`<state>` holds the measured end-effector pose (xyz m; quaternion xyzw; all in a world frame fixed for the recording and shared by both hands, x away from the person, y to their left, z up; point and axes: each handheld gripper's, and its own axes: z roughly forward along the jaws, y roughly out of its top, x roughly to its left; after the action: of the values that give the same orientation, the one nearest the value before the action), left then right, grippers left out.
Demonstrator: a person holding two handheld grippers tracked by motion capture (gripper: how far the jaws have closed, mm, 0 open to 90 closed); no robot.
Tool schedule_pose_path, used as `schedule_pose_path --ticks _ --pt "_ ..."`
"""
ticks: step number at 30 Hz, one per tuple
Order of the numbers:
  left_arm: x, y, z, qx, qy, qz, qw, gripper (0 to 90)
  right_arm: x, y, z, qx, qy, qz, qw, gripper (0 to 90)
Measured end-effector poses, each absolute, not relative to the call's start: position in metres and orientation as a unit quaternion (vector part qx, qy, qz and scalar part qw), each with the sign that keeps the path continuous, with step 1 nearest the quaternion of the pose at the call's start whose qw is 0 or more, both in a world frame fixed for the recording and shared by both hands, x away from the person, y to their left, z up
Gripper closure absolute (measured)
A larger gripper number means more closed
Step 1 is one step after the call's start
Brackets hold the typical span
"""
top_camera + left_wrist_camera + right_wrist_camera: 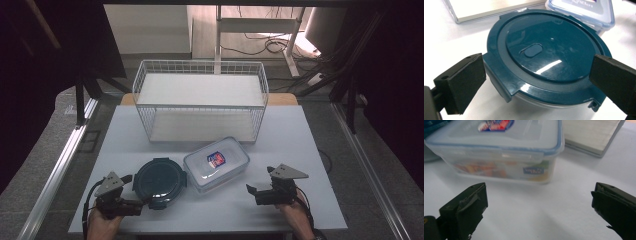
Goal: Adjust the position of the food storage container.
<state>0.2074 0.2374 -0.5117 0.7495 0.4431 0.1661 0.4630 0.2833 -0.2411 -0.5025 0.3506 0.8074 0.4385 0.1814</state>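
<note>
High view looks down on a white worktop (300,140) with a white wire basket (201,100) standing at its far edge, open side up, ready to take things. In front of the basket sit two closed food boxes, just beside each other: a round dark blue container (160,181) to the left and a clear rectangular box (216,163) with a blue-rimmed lid to the right. The left gripper (134,192) rests low at the near left, its jaws spread wide and reaching around the near side of the round container; the left gripper view shows the jaws flanking the lid without clearly pressing it, likely lined up for a grasp. The right gripper (260,181) sits at the near right, jaws also spread with nothing between them, aimed toward the rectangular box but well short of it. The round container stands upright, lid (544,53) up, with no long axis. The rectangular box lies flat, lid up, its long axis running slantwise from near left to far right, one short end facing the right gripper.
</note>
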Motion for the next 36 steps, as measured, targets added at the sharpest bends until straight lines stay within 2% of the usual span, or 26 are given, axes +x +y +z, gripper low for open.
schedule_pose_path --ticks 12,14,20,25,29,31,32,33,34,35,36 --pt "0.208 0.238 -0.51 0.746 0.449 0.176 0.459 2.4 0.285 -0.242 -0.506 0.356 0.808 0.431 0.186 0.0" --pt "0.209 0.239 -0.508 0.749 0.459 0.156 0.452 4.1 0.286 -0.243 -0.507 0.36 0.807 0.43 0.185 0.0" --pt "0.208 0.24 -0.504 0.749 0.466 0.148 0.447 3.7 0.286 -0.243 -0.507 0.359 0.811 0.423 0.183 0.0" --pt "0.205 0.24 -0.493 0.741 0.45 0.132 0.481 1.5 0.286 -0.243 -0.507 0.361 0.812 0.42 0.184 0.0" --pt "0.201 0.23 -0.489 0.75 0.437 0.131 0.479 7.5 0.287 -0.245 -0.507 0.365 0.809 0.422 0.185 0.0" --pt "0.199 0.222 -0.486 0.756 0.429 0.135 0.476 13.7 0.287 -0.246 -0.507 0.369 0.808 0.421 0.183 0.0" --pt "0.198 0.218 -0.484 0.758 0.424 0.135 0.477 20.6 0.287 -0.246 -0.507 0.37 0.809 0.42 0.182 0.0" --pt "0.197 0.214 -0.482 0.76 0.418 0.134 0.479 20.6 0.287 -0.246 -0.507 0.37 0.809 0.42 0.182 0.0" --pt "0.196 0.21 -0.481 0.762 0.412 0.13 0.482 28.1 0.287 -0.245 -0.508 0.368 0.811 0.418 0.181 0.0" --pt "0.195 0.206 -0.48 0.766 0.407 0.127 0.482 28.1 0.287 -0.245 -0.508 0.368 0.811 0.418 0.181 0.0" --pt "0.194 0.201 -0.48 0.768 0.405 0.126 0.48 32.4 0.287 -0.245 -0.508 0.369 0.811 0.416 0.18 0.0"
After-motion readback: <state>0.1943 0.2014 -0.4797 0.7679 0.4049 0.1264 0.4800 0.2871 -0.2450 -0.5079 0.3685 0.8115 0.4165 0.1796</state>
